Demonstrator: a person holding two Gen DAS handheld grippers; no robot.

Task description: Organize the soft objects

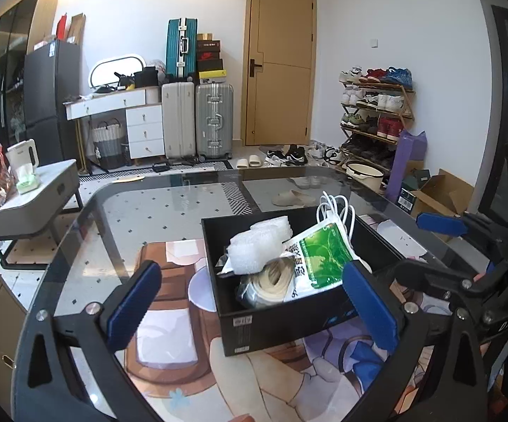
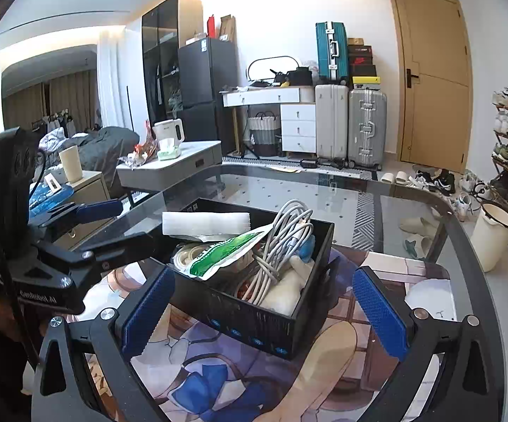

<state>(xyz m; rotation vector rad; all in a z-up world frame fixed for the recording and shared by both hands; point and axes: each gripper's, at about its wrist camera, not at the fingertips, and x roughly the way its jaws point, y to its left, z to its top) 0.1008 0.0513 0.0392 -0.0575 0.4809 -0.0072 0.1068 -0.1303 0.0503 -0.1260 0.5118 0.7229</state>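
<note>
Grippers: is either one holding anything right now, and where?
Nothing is held. Left gripper and right gripper are both open, short of the black box.

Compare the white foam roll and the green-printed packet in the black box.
The white foam roll is plain, bumpy and rolled into a thick bundle; the green-printed packet is flat, glossy and carries green artwork with printed text. The foam roll lies toward the box's far side, while the packet lies tilted across the middle, over a coiled cream strip. Both sit inside the black box, untouched by either gripper.
</note>
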